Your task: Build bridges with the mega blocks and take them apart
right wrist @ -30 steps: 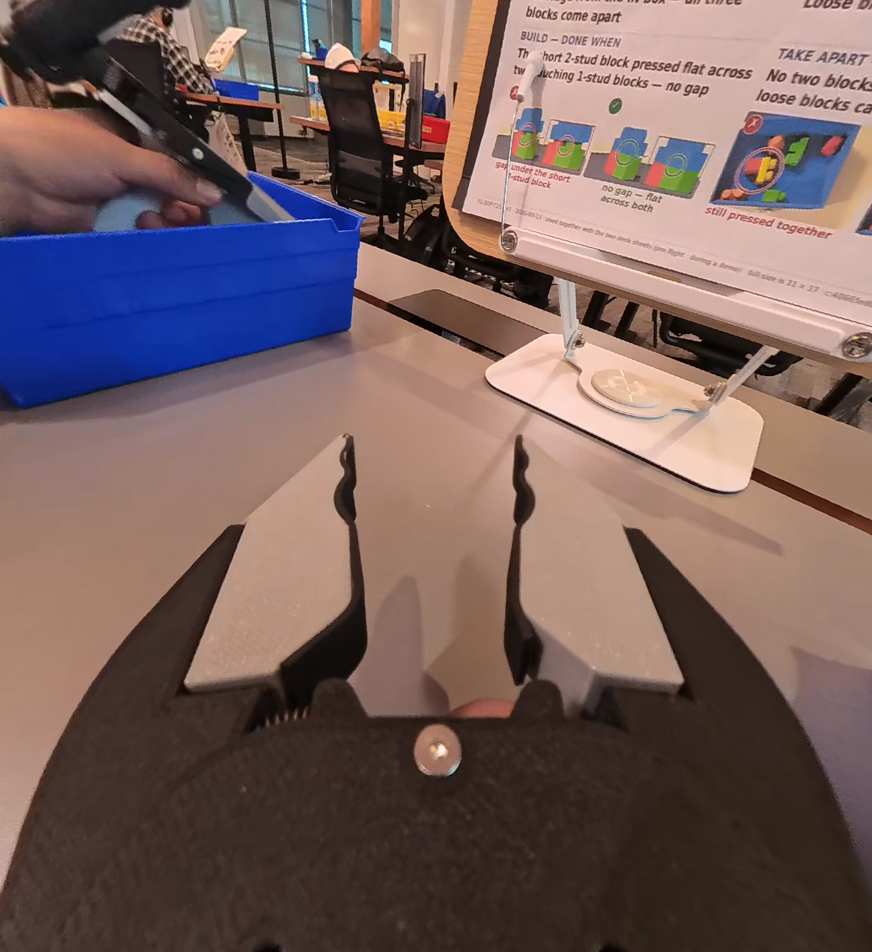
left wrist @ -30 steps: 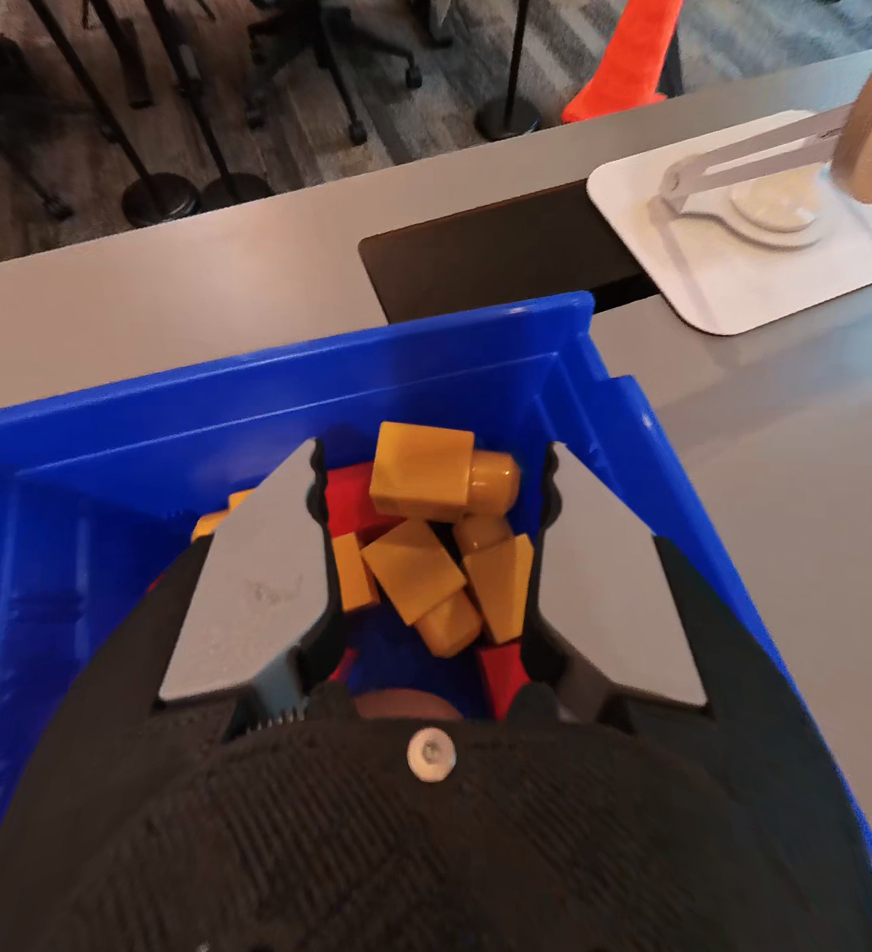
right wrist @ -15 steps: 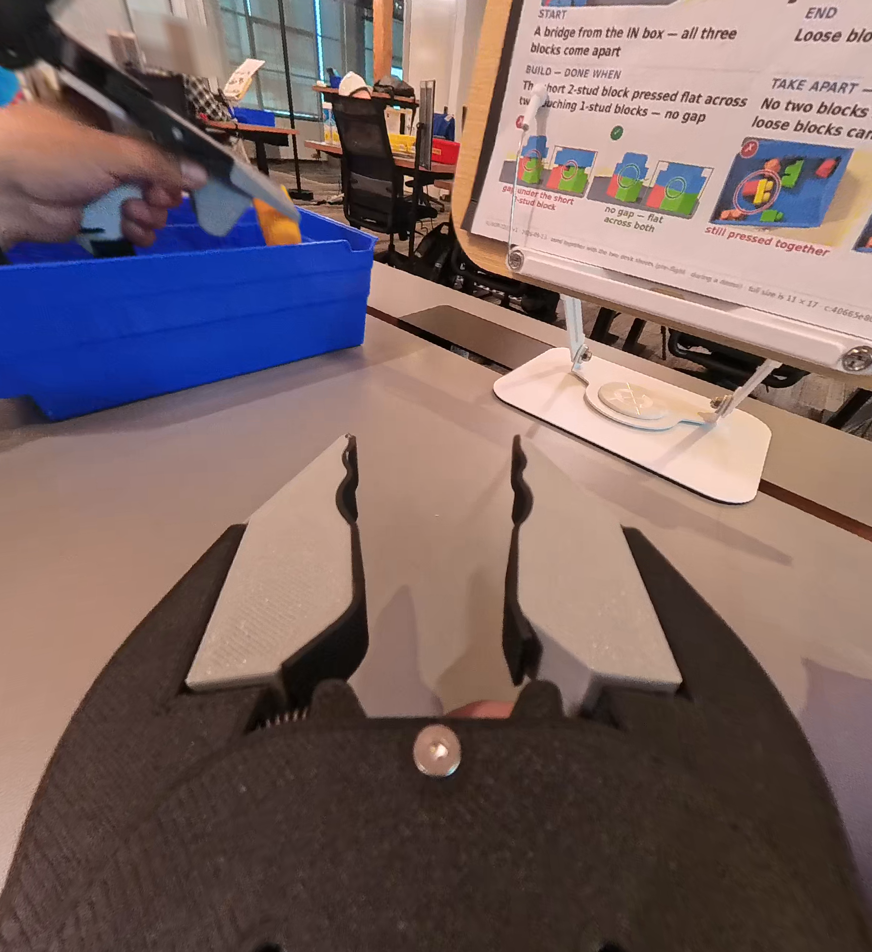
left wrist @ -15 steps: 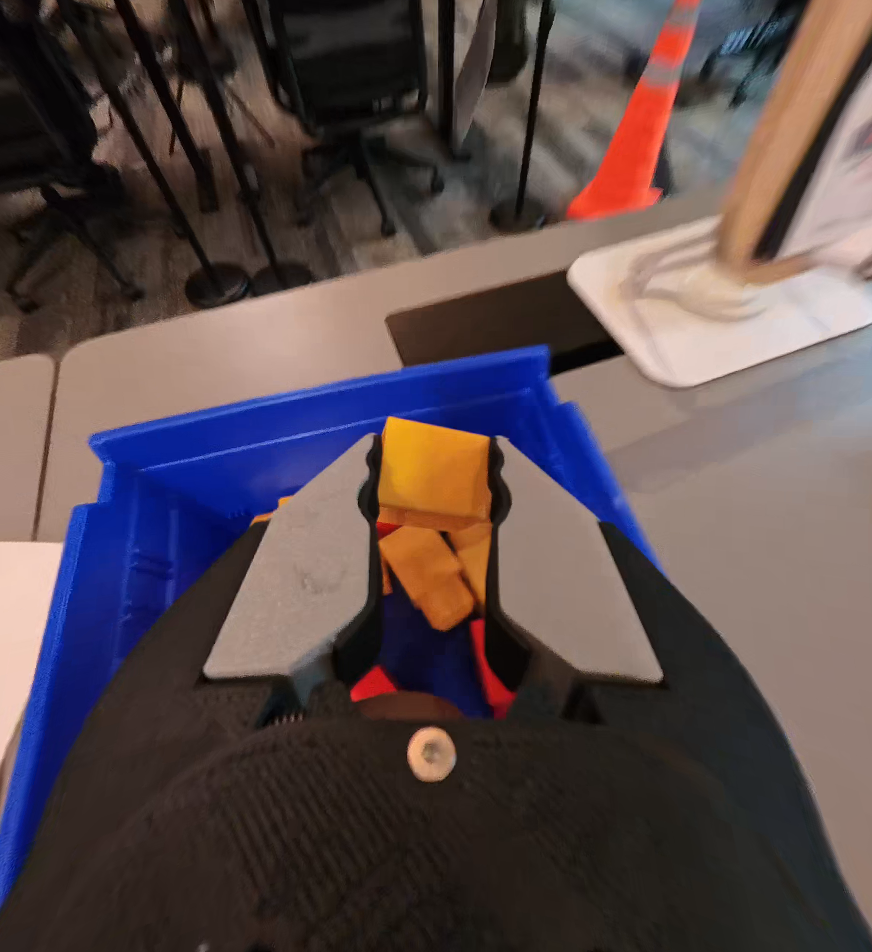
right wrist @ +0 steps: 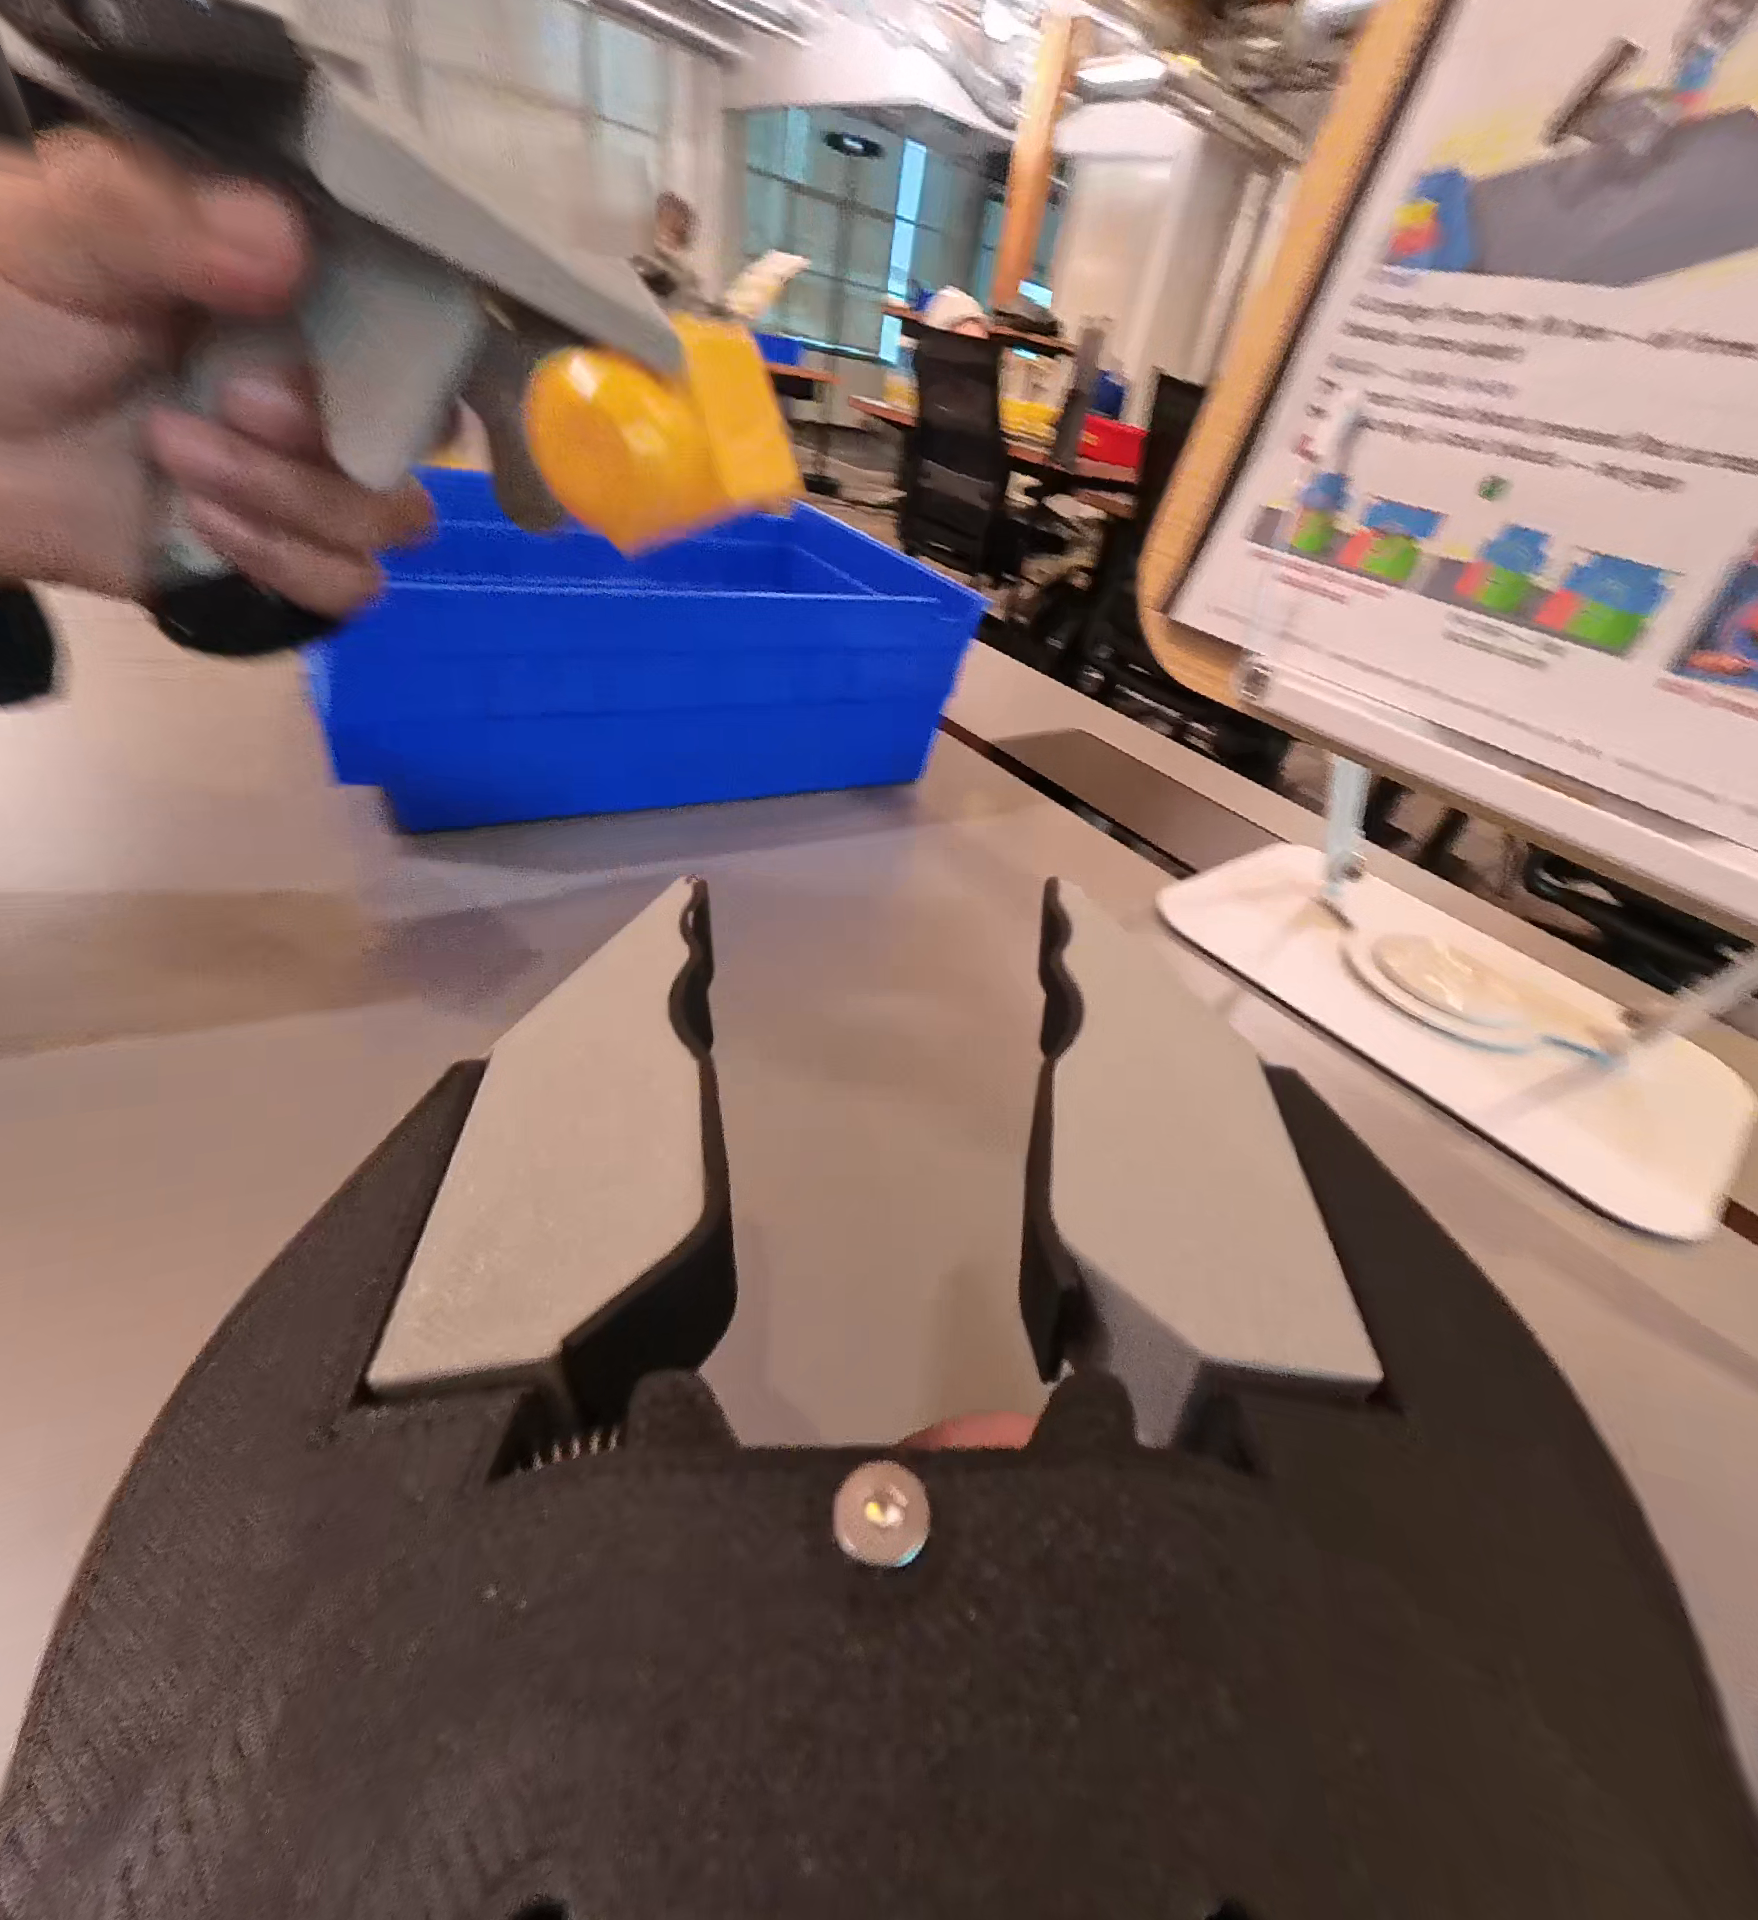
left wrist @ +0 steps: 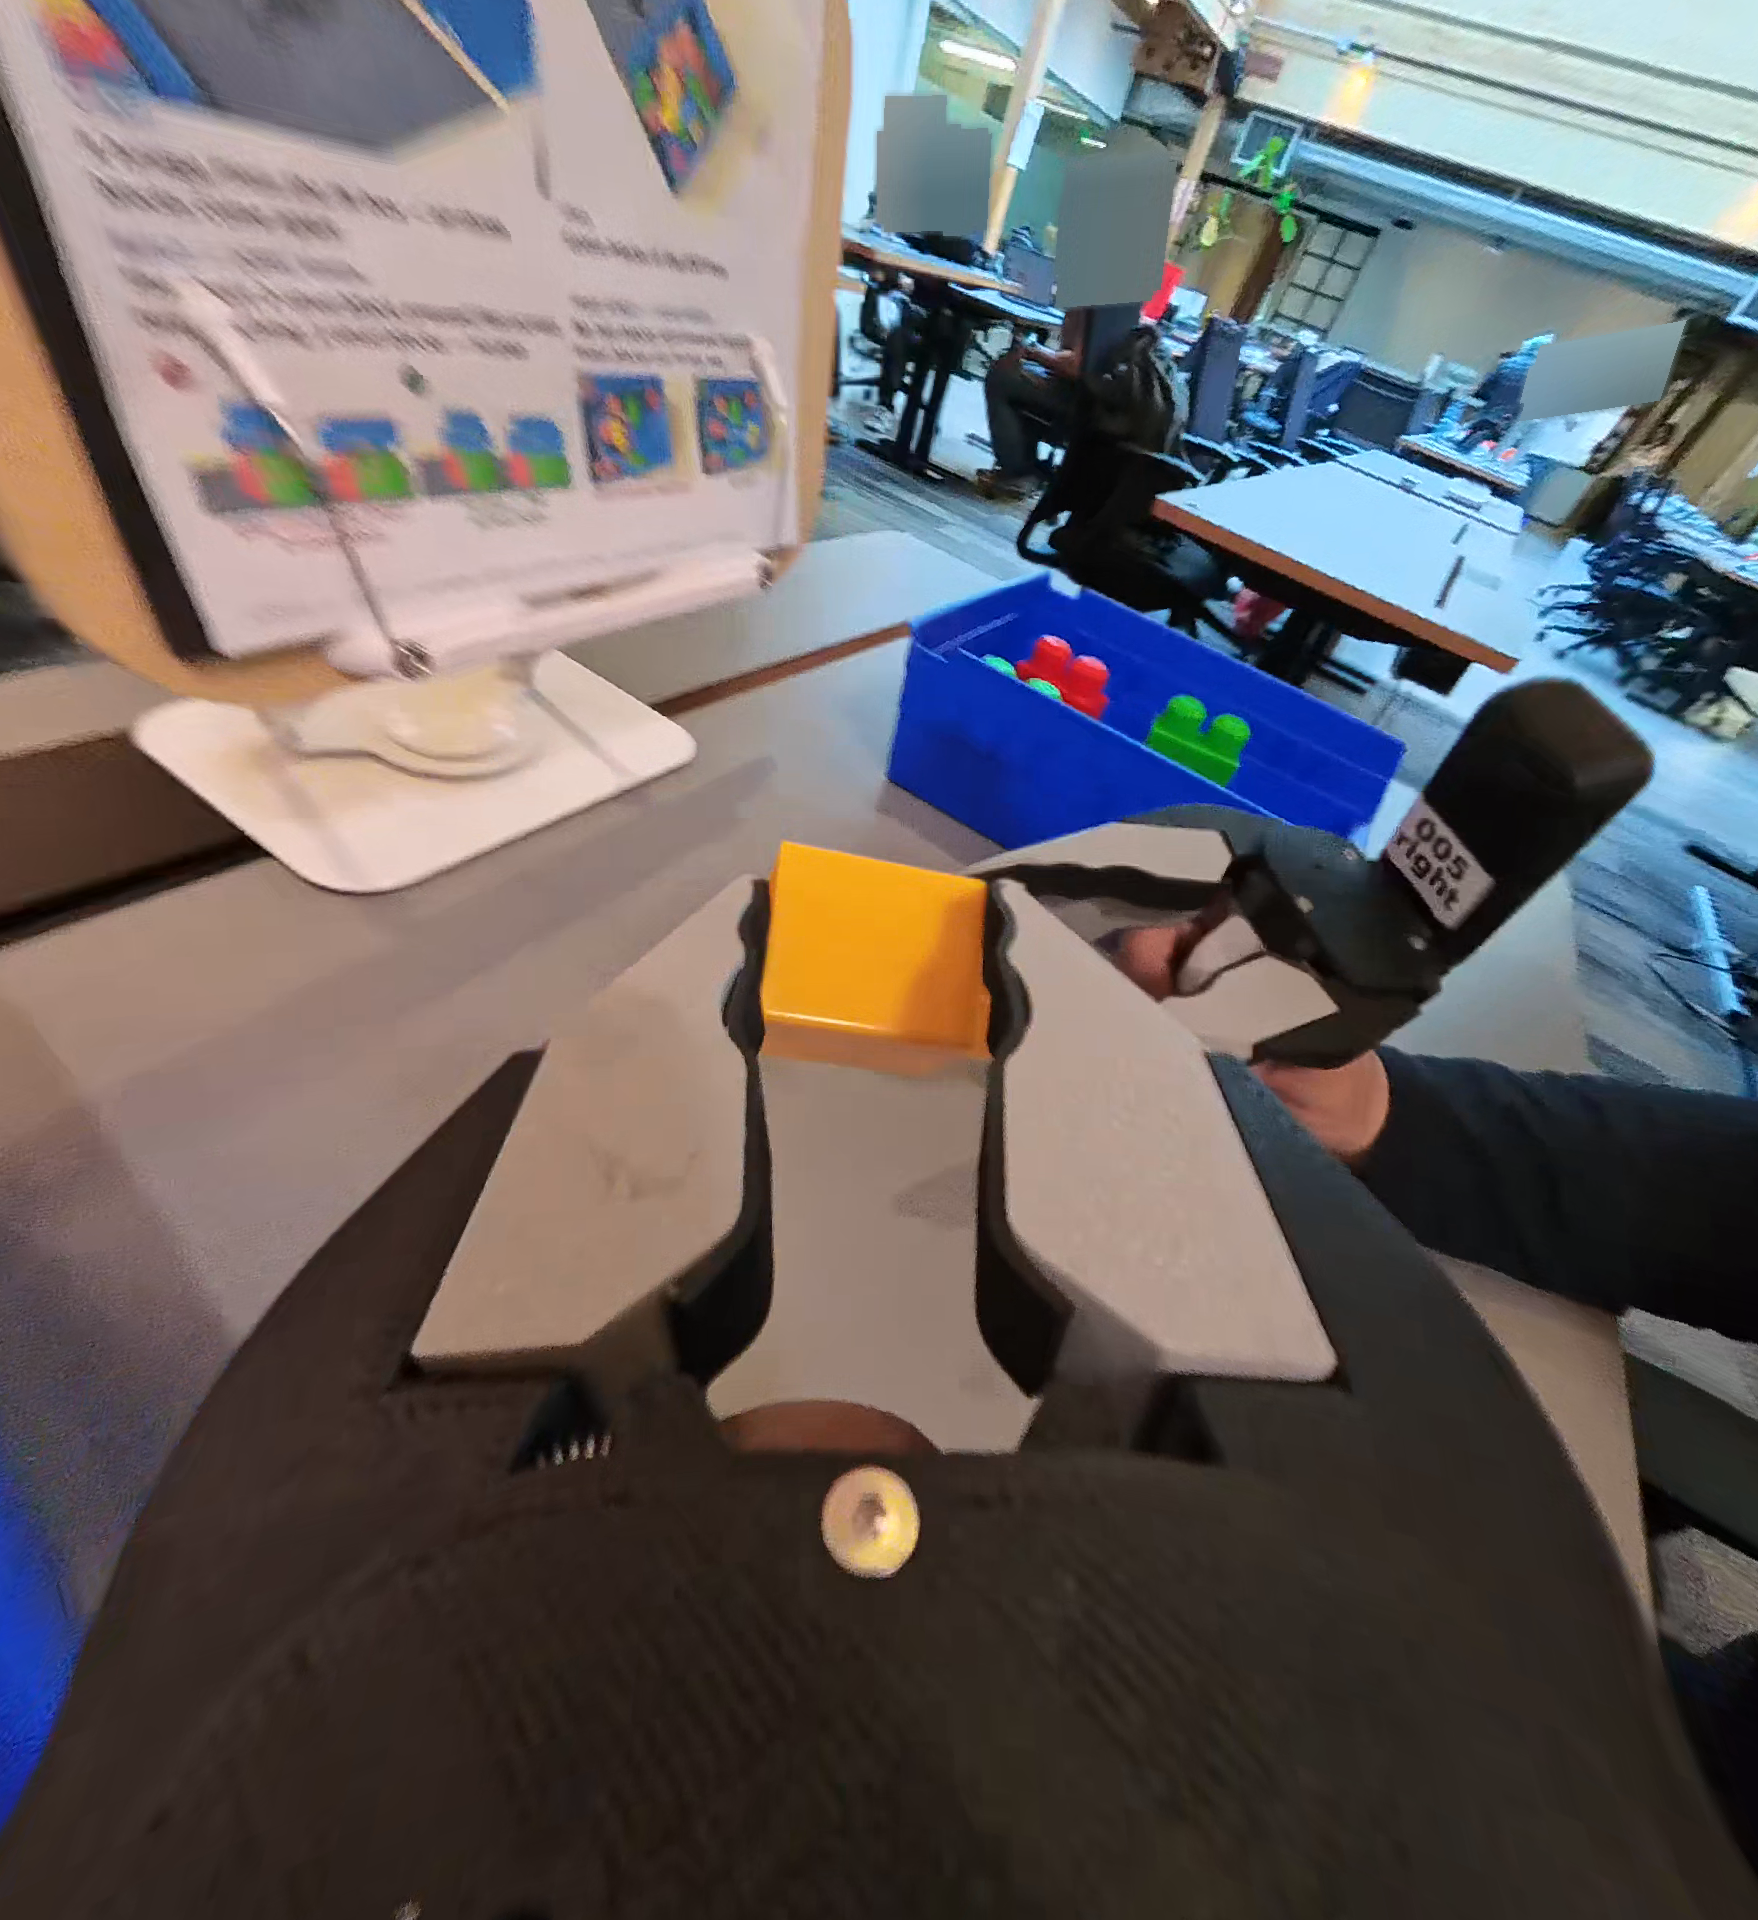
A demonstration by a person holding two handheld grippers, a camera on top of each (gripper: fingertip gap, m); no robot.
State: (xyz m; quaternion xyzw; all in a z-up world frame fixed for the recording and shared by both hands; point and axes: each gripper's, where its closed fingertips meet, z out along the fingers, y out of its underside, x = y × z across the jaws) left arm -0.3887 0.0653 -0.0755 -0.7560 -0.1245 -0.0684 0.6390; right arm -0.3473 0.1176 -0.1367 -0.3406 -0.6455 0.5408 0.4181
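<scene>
My left gripper (left wrist: 870, 940) is shut on a yellow one-stud block (left wrist: 870, 966) and holds it in the air above the grey table (left wrist: 283, 1039). The same block (right wrist: 662, 442) shows in the right wrist view, held high at the upper left in the left gripper (right wrist: 688, 353), stud towards the camera. My right gripper (right wrist: 870, 935) is open and empty, low over the table (right wrist: 179, 1091). It also shows in the left wrist view (left wrist: 1062, 883), just beyond the block on the right. A blue bin (right wrist: 646, 675) stands behind the held block.
A second blue bin (left wrist: 1010, 769) at the right holds red (left wrist: 1067, 670) and green (left wrist: 1197, 732) blocks. An instruction board on a white stand (left wrist: 418, 769) stands at the table's back; it also shows in the right wrist view (right wrist: 1477, 1039). Chairs and desks lie beyond. One gripper's finger ends stand about 10 cm off the other's.
My left gripper closed on the yellow block in the blue bin, lifted it out and swung right over the table towards the right gripper. The right gripper stayed open.
</scene>
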